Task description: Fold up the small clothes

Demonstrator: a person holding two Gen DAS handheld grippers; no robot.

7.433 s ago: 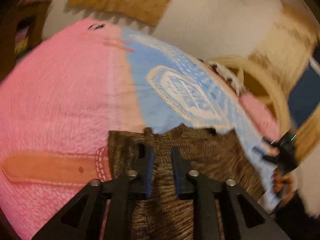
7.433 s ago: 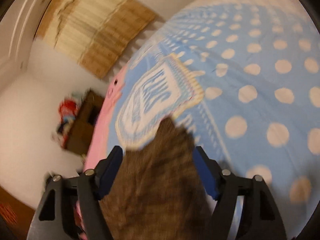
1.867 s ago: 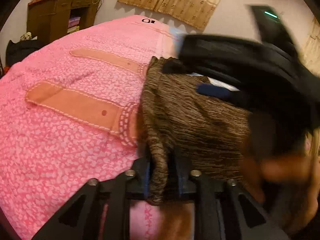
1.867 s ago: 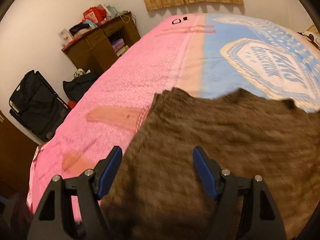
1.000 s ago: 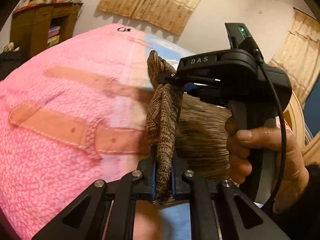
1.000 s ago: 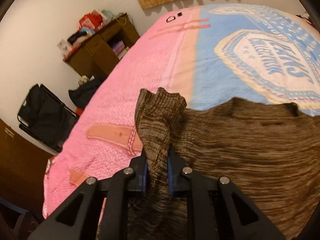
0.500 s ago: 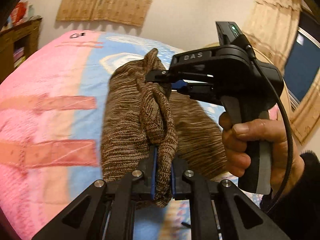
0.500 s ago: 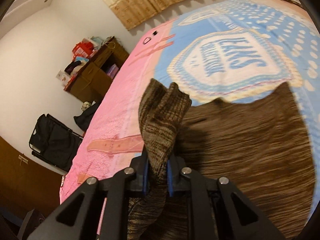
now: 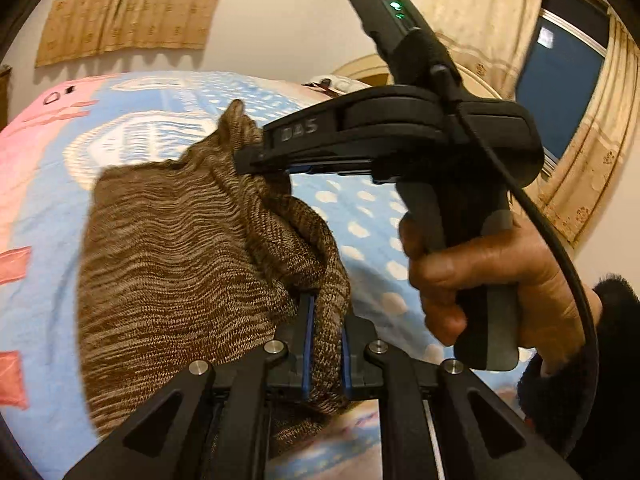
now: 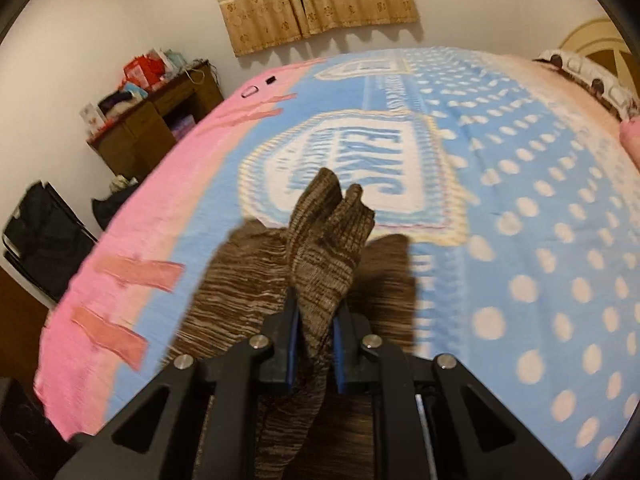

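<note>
The brown knit garment (image 9: 168, 264) hangs between two grips over the bed (image 9: 48, 184), its lower body draped on the blue part of the blanket at the left and centre of the left wrist view. The left gripper (image 9: 324, 340) has its fingers nearly closed on a bunched edge at bottom centre. The right gripper (image 10: 314, 340) is likewise pinched tight on a fold, the tuft standing up above its fingers; in the left view it shows at upper centre, held by a hand (image 9: 480, 280). The knit looks soft, light and stretchy, so it will likely sag and bunch. Corners or hem edges seem the better holds, though blur hides exactly which edge each grip has.
</note>
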